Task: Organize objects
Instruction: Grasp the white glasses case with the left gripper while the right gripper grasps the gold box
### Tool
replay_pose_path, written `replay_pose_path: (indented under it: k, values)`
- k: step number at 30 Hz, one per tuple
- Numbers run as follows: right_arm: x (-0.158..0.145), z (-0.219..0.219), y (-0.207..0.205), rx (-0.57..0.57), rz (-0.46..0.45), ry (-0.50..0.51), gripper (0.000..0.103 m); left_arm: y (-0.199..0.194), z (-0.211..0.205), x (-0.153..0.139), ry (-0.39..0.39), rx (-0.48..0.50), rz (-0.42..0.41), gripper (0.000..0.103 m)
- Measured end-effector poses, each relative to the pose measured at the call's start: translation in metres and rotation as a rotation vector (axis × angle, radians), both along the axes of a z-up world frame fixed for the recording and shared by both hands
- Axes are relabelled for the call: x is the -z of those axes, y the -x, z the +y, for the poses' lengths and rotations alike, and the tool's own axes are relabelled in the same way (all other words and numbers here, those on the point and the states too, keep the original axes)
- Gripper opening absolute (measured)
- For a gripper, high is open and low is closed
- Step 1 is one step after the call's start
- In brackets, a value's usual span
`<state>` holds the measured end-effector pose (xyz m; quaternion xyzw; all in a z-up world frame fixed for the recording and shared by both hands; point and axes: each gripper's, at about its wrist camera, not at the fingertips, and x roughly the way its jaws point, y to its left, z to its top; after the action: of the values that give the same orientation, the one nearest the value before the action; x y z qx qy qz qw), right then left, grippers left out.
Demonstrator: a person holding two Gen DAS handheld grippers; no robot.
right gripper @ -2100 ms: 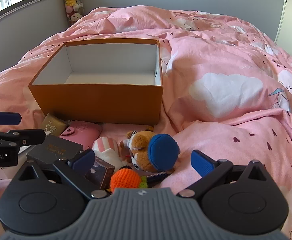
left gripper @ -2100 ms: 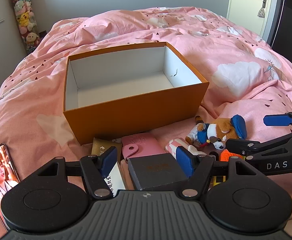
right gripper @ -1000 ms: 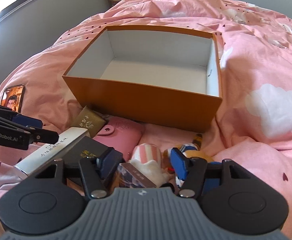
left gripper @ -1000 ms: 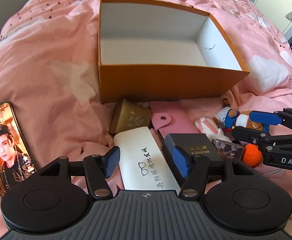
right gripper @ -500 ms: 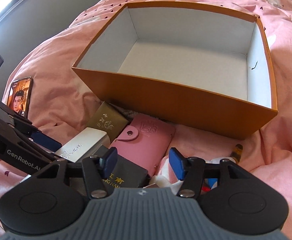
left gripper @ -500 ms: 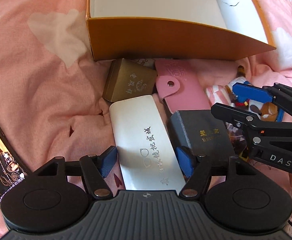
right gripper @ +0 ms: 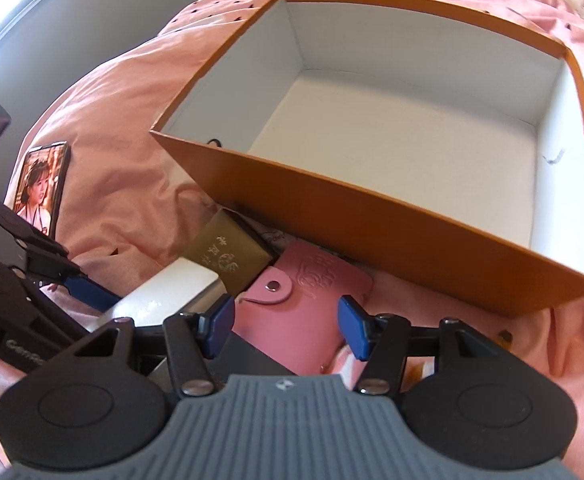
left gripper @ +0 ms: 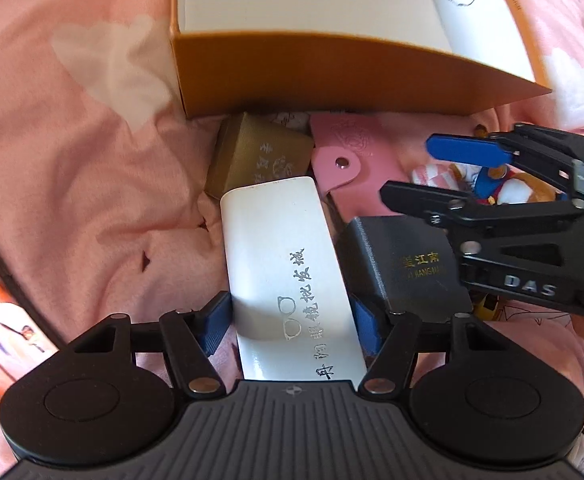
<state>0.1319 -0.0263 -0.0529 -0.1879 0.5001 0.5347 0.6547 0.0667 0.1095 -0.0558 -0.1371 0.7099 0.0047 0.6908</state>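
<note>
A smartphone [right gripper: 41,184] lies far left on the pink duvet [left gripper: 91,160], its screen lit. Beside it, the left gripper [left gripper: 292,320] has dropped from a high view over the bed to sit low over a white glasses case [left gripper: 287,272]. Its jaws are released, one blue pad just outside each long side of the case, so a grasp looks imminent. Past the case's far end lies a gold box [left gripper: 257,160], then a pink snap wallet [right gripper: 304,300] and a dark grey box [left gripper: 404,268]. The right gripper [right gripper: 285,324] has likewise come down, jaws released, bracketing the wallet. A plush toy [left gripper: 504,188] peeks out behind it. Further back, the orange box [right gripper: 372,216] stands empty, so nothing is sorted yet. Both grippers point forward toward that box.
</note>
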Motion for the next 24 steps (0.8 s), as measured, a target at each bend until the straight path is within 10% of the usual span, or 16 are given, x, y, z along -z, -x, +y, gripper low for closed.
replay_pose_path:
  k: [24]
  values:
    - [0.043, 0.089, 0.068, -0.473, -0.291, 0.090, 0.072, -0.010, 0.033, -0.039, -0.233, 0.012, -0.197, 0.073]
